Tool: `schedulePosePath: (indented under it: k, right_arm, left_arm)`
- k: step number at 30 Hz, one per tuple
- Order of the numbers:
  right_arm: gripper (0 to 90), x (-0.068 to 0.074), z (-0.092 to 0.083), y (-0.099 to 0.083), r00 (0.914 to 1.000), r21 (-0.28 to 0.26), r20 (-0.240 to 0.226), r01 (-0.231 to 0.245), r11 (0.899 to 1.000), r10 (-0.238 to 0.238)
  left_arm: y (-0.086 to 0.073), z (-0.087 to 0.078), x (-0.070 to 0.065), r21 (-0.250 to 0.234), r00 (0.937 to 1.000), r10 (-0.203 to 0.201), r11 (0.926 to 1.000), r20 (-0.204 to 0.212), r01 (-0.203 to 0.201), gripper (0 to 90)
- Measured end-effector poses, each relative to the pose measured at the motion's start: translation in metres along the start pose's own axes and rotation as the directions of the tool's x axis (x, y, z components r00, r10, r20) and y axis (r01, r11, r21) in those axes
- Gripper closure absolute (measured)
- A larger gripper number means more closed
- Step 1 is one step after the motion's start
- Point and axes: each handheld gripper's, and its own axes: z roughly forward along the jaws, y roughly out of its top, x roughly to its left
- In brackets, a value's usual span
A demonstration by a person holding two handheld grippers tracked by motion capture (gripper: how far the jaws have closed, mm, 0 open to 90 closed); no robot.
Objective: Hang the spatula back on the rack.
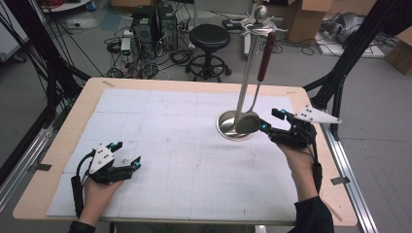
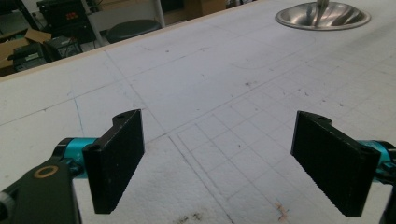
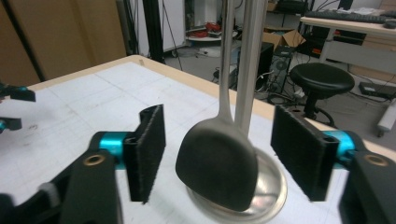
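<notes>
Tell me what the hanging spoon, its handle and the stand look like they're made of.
Spoon: metal, probably steel, with a dull brushed grey bowl. Handle: dark reddish-brown, likely wood or plastic; too small to tell. Stand: polished metal, since its pole and round base shine and mirror the room.

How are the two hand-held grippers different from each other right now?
The left gripper rests low near the table's front left with bare mat between its jaws; the right gripper is raised by the stand's round metal base, its jaws either side of the hanging spoon's bowl without touching it. The left gripper points toward the table's middle, the right gripper leftward. Both are open.
</notes>
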Motion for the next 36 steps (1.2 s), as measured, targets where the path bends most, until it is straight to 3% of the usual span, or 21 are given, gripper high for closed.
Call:
schedulePosePath:
  k: [1,3,4,6,7,9,11,15,19,26,28,30,36]
  right_arm:
    - [29.3,0.002,-0.005,-0.012,0.9999,-0.011,-0.005,-0.011,1.000,0.011]
    - [28.2,0.003,-0.007,-0.016,0.9999,-0.016,-0.006,-0.009,1.000,0.009]
    - [26.1,0.005,-0.012,-0.029,0.9999,-0.020,-0.003,-0.010,1.000,0.010]
    - [25.8,0.006,-0.013,-0.034,1.0000,-0.022,-0.004,-0.009,1.000,0.009]
    - [24.5,0.008,-0.015,-0.046,0.9999,-0.014,-0.003,-0.015,1.000,0.015]
    - [24.1,0.008,-0.015,-0.052,0.9999,-0.006,-0.001,-0.014,1.000,0.014]
    - [22.8,0.009,-0.016,-0.072,0.9994,0.019,0.023,-0.028,0.999,0.028]
    - [21.0,0.009,-0.018,-0.089,0.9976,0.035,0.058,-0.039,0.999,0.037]
    - [21.3,0.005,-0.020,-0.106,0.9954,0.062,0.082,-0.054,0.997,0.049]
    - [21.1,0.000,-0.018,-0.119,0.9922,0.081,0.099,-0.084,0.993,0.076]
    - [20.8,-0.002,-0.015,-0.124,0.9924,0.109,0.108,-0.072,0.991,0.060]
    - [20.5,-0.004,-0.014,-0.128,0.9919,0.123,0.101,-0.089,0.988,0.076]
    - [19.0,-0.007,-0.015,-0.130,0.9890,0.110,0.108,-0.112,0.988,0.100]
  left_arm:
    - [0.000,0.000,0.000,0.001,1.0000,0.001,1.0000,0.000,-0.001,17.9]
    - [0.000,0.000,0.000,0.002,1.0000,0.001,1.0000,0.001,-0.001,17.8]
    - [0.000,0.000,0.001,0.001,1.0000,-0.002,1.0000,0.002,0.002,17.8]
    - [0.000,0.000,0.001,0.001,1.0000,-0.003,1.0000,0.004,0.003,17.8]
    - [0.000,0.000,0.001,-0.002,1.0000,-0.007,1.0000,0.001,0.007,17.8]
    - [0.000,0.000,0.001,-0.002,1.0000,-0.008,1.0000,0.003,0.008,17.8]
    - [0.000,0.000,0.001,-0.003,1.0000,-0.006,1.0000,0.002,0.006,17.7]
    - [0.000,0.000,0.001,0.000,1.0000,-0.004,1.0000,0.004,0.004,17.7]
    - [0.000,0.000,0.003,-0.002,0.9995,-0.030,0.9995,-0.003,0.030,17.8]
    - [0.000,0.000,0.004,0.003,0.9992,-0.039,0.9992,-0.013,0.039,18.0]
    - [0.000,0.000,0.004,0.001,0.9990,-0.043,0.9991,-0.011,0.044,17.9]
    - [0.000,0.000,0.004,0.002,0.9990,-0.043,0.9990,-0.014,0.044,17.8]
    - [0.000,0.000,0.004,0.002,0.9990,-0.043,0.9991,-0.015,0.043,17.7]
